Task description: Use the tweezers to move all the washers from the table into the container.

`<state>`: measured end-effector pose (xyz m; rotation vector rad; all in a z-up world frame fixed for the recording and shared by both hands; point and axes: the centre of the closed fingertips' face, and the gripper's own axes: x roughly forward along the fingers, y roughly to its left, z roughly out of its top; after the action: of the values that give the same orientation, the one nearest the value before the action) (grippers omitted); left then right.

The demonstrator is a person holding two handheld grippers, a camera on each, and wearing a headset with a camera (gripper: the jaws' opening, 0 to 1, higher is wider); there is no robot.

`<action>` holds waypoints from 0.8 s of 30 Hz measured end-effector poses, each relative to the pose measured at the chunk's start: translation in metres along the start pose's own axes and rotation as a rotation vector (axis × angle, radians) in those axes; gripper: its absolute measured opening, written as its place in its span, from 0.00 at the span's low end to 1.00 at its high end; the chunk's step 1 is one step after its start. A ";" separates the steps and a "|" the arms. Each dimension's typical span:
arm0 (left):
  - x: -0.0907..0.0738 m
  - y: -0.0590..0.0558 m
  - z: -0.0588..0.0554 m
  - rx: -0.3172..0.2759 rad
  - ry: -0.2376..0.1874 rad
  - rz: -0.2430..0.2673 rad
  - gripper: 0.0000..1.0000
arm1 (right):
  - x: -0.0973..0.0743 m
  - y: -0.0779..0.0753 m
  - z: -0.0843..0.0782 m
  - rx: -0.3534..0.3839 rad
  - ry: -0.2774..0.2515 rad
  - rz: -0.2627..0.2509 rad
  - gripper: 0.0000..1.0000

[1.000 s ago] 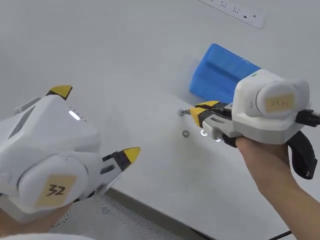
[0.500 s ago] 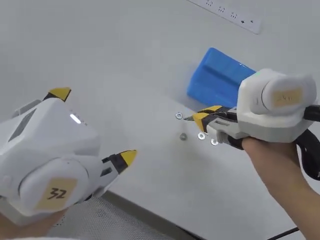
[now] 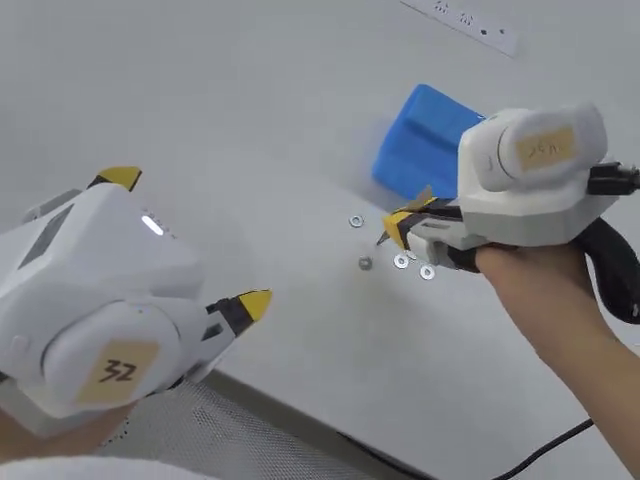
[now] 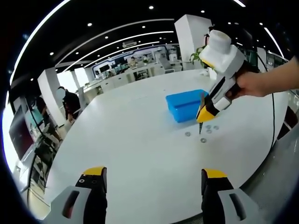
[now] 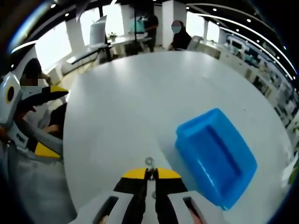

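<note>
Several small metal washers lie on the white table: one apart [image 3: 356, 221], one further toward me [image 3: 365, 263], and a pair [image 3: 401, 262] under the right gripper. The blue container [image 3: 425, 150] stands just behind them. My right gripper [image 3: 400, 225] is shut on thin tweezers [image 3: 382, 239], whose tip hangs just above the table between the washers. In the right gripper view the tweezers [image 5: 150, 179] stick out between the shut jaws toward one washer [image 5: 149, 161], with the container [image 5: 217, 156] to the right. My left gripper [image 3: 185, 240] is open, holds nothing, and stays well to the left.
A white power strip [image 3: 470, 20] lies at the table's far edge. A black cable [image 3: 540, 450] runs off the near right. The table's front edge [image 3: 300, 425] passes below the left gripper. People sit at desks [image 5: 177, 28] far behind.
The right gripper has drawn back slightly from the separate washer, and the tweezers' tip now tilts down toward the table. The left gripper has stayed put.
</note>
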<state>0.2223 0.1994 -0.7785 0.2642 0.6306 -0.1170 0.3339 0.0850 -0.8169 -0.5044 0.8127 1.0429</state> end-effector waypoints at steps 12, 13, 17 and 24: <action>0.001 0.001 0.000 0.001 0.005 0.005 0.84 | -0.009 0.004 0.007 0.113 -0.192 -0.023 0.03; 0.001 0.001 0.000 0.000 0.005 0.005 0.84 | -0.008 0.002 0.007 0.112 -0.192 -0.027 0.03; 0.001 0.001 -0.001 0.002 0.009 0.005 0.84 | -0.005 -0.001 0.012 0.125 -0.202 -0.027 0.04; 0.002 0.002 -0.003 0.002 0.016 0.008 0.84 | -0.002 -0.006 0.022 0.132 -0.227 -0.038 0.04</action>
<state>0.2226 0.2018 -0.7810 0.2700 0.6453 -0.1080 0.3461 0.0969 -0.8014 -0.2821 0.6622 0.9841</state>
